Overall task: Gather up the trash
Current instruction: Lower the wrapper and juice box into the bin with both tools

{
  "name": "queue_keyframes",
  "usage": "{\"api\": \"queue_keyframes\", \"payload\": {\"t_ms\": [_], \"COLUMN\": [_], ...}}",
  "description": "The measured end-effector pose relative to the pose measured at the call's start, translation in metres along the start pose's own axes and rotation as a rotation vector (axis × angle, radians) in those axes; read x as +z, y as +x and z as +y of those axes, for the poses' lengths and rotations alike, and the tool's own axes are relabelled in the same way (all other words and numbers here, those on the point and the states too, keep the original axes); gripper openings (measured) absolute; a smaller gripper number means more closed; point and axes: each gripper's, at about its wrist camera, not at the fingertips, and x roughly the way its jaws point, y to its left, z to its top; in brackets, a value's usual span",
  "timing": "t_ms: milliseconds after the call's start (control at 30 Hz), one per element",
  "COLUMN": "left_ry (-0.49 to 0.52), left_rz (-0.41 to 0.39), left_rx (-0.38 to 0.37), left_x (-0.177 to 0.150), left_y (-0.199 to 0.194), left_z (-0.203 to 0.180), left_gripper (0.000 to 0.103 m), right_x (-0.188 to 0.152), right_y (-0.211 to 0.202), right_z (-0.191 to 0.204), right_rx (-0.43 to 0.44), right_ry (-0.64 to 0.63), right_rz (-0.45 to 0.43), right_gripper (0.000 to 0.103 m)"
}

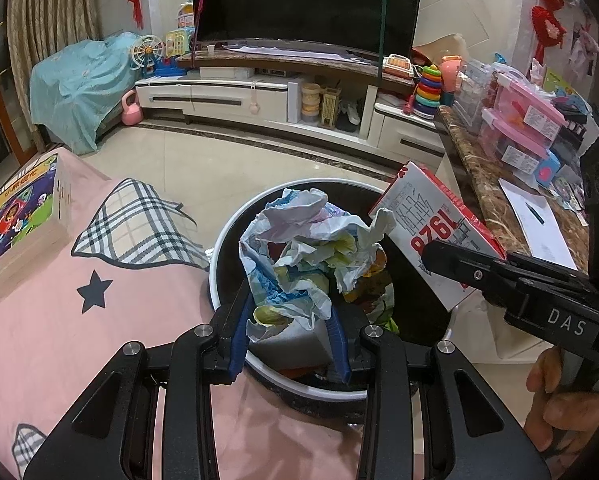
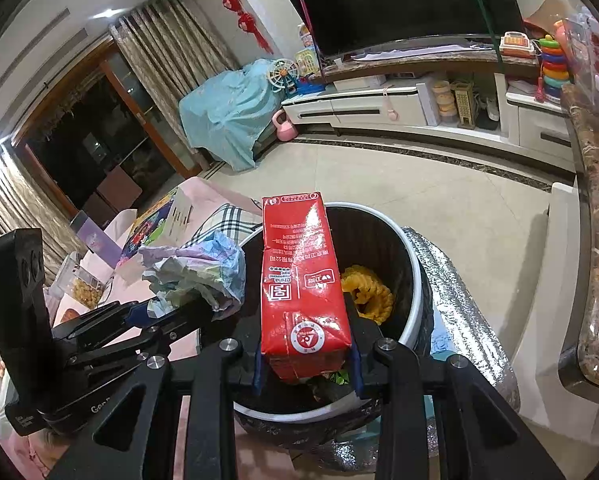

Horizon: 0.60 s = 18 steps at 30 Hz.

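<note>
In the left wrist view, the left gripper [image 1: 289,312] was clamped on a crumpled wad of paper and plastic wrapper [image 1: 311,248], its blue-padded fingers [image 1: 241,340] pressed against the wad's lower sides. The wad hung directly over the mouth of the round trash bin [image 1: 235,236], a dark-lined container with a white rim, standing against the edge of a pink bedcover [image 1: 59,320]. A children's book [image 1: 23,220] lay on that cover, well apart from the bin. To the right, the right gripper [image 1: 439,254] reached in from the side and gripped a red and white carton [image 1: 431,228], tilted over the bin's right rim; the person's hand [image 1: 567,412] was visible on the handle. In the right wrist view, the right gripper [image 2: 305,356] was closed on the red carton [image 2: 303,276], held lengthwise between the two fingers above the bin [image 2: 415,280]. Yellow waste [image 2: 369,292] lay inside the bin, beside the carton. The left gripper [image 2: 155,308] entered from the left, holding the crumpled wad [image 2: 203,272] at the bin's left rim. A silvery foil wrap [image 2: 463,312] covered the bin's outer wall.
</note>
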Motion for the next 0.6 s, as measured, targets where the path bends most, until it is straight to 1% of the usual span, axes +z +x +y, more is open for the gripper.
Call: {"api": "queue_keyframes", "payload": {"t_ms": [400,533,567,600], "left_ry": [0.007,0.024,0.025,0.025], "left_rz": [0.032,0.039,0.042,0.043], "left_rx": [0.008,0.013,0.013,0.013], "left_x": [0.003,0.006,0.007,0.007], "left_y": [0.013,0.017,0.018,0.019], "left_z": [0.002,-0.001,0.0,0.001], "left_gripper": [0.033,0.036,0.036,0.036], "right_x": [0.005,0.007,0.008,0.008], "right_y": [0.01,0.013,0.014,0.015], "right_z": [0.0,0.0,-0.001,-0.002], "right_rx": [-0.001,-0.008,-0.005,0.003], "right_ry": [0.001,-0.001,0.003,0.008], "right_rz": [0.026,0.033,0.036,0.04], "right_gripper": [0.031,0.031,0.031,0.034]}}
